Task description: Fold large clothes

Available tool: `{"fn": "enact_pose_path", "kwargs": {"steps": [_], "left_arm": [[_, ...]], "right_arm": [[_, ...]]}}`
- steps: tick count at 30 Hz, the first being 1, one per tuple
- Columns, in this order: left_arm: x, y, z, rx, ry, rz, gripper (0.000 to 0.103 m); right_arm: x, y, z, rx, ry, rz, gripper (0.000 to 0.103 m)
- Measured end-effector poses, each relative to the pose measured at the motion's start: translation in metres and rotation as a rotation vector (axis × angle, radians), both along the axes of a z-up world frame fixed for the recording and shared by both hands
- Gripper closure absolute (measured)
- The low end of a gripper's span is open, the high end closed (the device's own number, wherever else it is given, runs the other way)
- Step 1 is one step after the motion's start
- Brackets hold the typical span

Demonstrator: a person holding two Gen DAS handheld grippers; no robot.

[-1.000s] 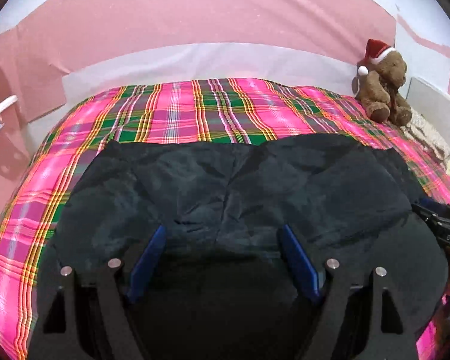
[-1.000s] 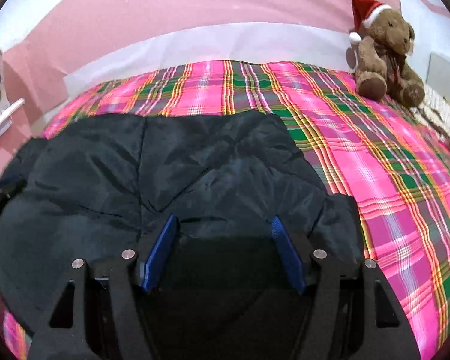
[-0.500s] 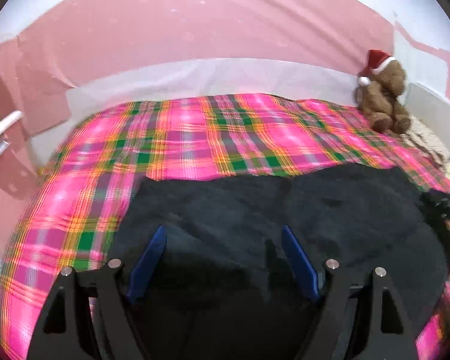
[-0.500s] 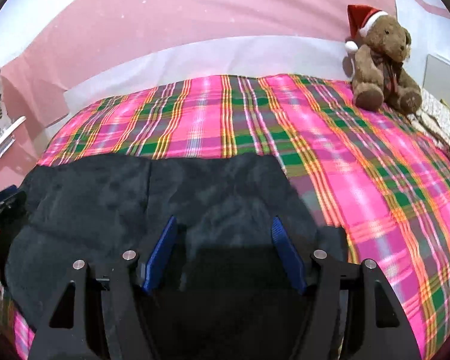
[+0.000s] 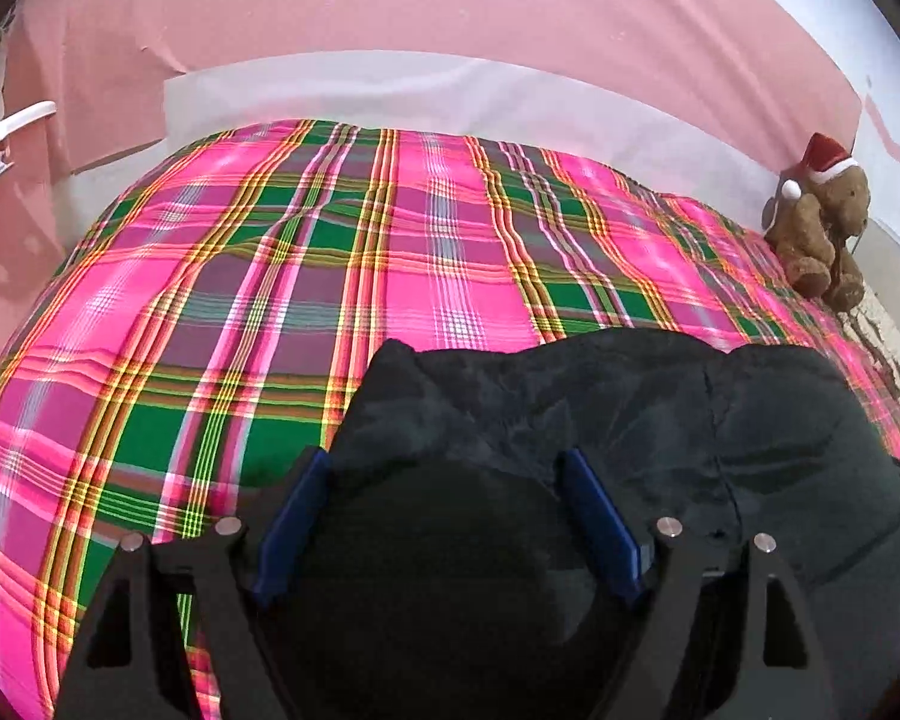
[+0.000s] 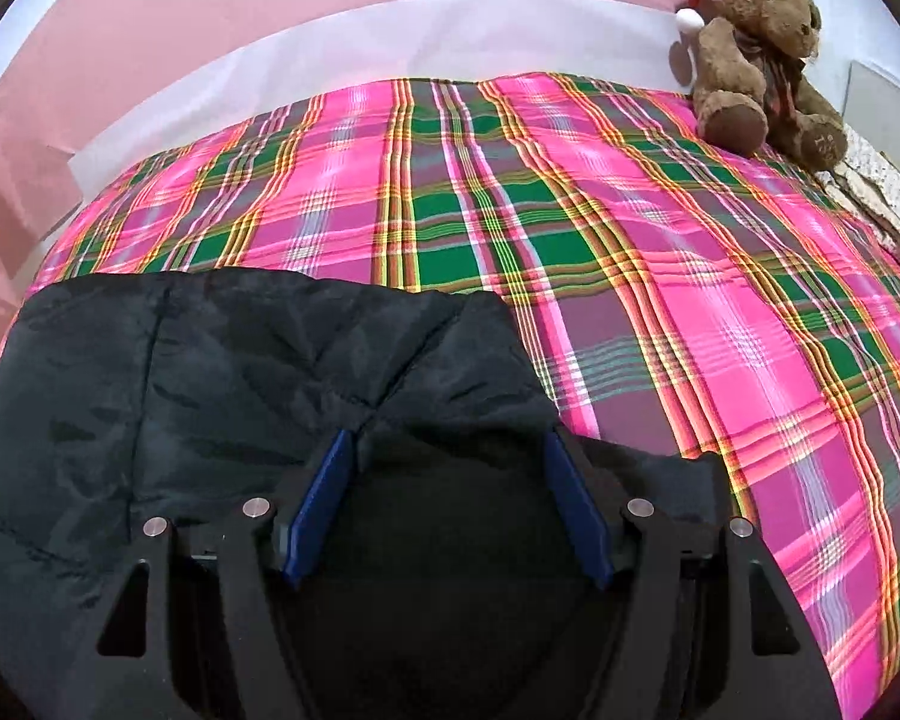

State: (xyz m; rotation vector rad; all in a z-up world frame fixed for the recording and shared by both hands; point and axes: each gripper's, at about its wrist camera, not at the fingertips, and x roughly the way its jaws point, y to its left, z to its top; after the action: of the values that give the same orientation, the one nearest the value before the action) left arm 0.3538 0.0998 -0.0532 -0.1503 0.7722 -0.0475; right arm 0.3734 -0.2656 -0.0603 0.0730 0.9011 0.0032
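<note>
With the dark garment [image 5: 660, 420] bunched low in both frames on the plaid bed [image 5: 270, 300], the left gripper [image 5: 444, 468] and right gripper [image 6: 447, 444] stand spread wide around cloth, so a fold seems underway and next calls for closing on an edge.

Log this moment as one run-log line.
task: fold large clothes | left gripper: open over dark jacket | right gripper: open over jacket | jacket on plaid bedspread

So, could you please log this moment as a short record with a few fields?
surface: bed with pink and green plaid cover
garment: dark padded garment lying bunched on the near part of the cover
left gripper: jaws wide apart over the garment
right gripper: jaws wide apart over the garment
bystander: teddy bear in a Santa hat, far right corner
</note>
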Motion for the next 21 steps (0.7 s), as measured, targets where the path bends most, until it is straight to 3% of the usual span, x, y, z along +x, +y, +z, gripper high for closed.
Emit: {"fn": "enact_pose_path", "kwargs": {"steps": [4, 7, 9, 12, 16, 21], "left_arm": [[-0.002, 0.002, 0.014, 0.008, 0.021, 0.002, 0.022], [-0.013, 0.008, 0.037, 0.002, -0.025, -0.006, 0.022], [-0.015, 0.009, 0.051, 0.004, -0.057, -0.013, 0.022], [-0.003, 0.002, 0.059, 0.025, -0.076, -0.027, 0.022], [0.027, -0.001, 0.027, 0.041, 0.052, -0.022, 0.022], [0.034, 0.002, 0.003, -0.015, 0.072, 0.008, 0.021]], "right_arm": [[-0.003, 0.0, 0.017, 0.002, 0.012, -0.024, 0.038], [-0.019, 0.005, 0.05, 0.029, -0.055, -0.014, 0.038], [-0.025, 0.022, 0.074, 0.062, -0.1, 0.034, 0.038], [-0.019, 0.066, 0.085, 0.047, -0.11, 0.147, 0.038], [0.014, 0.105, 0.052, -0.006, -0.003, 0.203, 0.038], [0.038, 0.105, 0.012, 0.004, 0.05, 0.202, 0.038]]}}
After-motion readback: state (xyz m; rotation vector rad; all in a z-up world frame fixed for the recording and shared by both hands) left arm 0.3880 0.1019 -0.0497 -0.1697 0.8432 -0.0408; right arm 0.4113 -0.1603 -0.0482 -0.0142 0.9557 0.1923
